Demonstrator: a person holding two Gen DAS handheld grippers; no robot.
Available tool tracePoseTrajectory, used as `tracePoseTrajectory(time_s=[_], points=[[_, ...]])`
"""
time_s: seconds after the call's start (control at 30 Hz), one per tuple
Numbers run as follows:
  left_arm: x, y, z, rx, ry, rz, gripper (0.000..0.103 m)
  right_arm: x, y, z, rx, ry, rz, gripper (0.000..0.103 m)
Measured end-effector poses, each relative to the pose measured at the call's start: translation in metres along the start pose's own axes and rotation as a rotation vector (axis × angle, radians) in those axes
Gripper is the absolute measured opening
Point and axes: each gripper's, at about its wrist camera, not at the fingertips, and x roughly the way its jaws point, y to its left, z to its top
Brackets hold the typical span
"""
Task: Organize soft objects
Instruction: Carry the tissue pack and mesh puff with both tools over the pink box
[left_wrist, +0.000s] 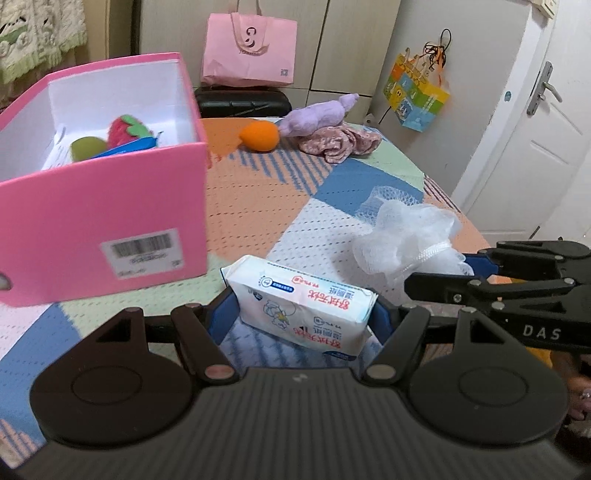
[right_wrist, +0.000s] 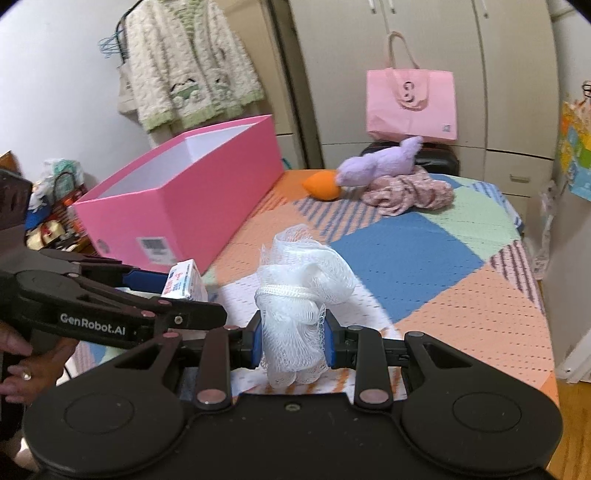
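Both cameras sit low and close over the patchwork-quilted bed (left_wrist: 258, 206), facing the cupboards. The left view looks past the open pink cardboard box (left_wrist: 110, 221); the right view shares that box (right_wrist: 192, 199) and the pink paper bag (right_wrist: 410, 107).

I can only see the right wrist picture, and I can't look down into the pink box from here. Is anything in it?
Observer: Yes. The box holds a strawberry toy, a round green toy and something blue.
Operator: This claw grips the puff. What is that white pack by the other claw?
Observer: The left claw is shut on the pack. Its top face has red writing and a cartoon figure.
Operator: What is beyond the right side of the bed?
Observer: A white door with a metal handle.
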Motion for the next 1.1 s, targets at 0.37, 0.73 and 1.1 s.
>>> tracePoseTrajectory(time_s=[0.37,0.73,1.1], points=[[-0.049,0.022,-0.001,-0.014,0.007,-0.017,0.071,-0.003,0.039,0.012,-0.043,0.026,0.163,0.036],[-0.108,0.044,0.011,0.026,-0.048,-0.029,0.071,-0.009,0.087,0.044,-0.132,0.023,0.272,0.037],[-0.114,0.08,0.051,0.052,-0.123,0.033,0.071,0.017,0.121,0.098,-0.233,-0.066,0.265,0.037]])
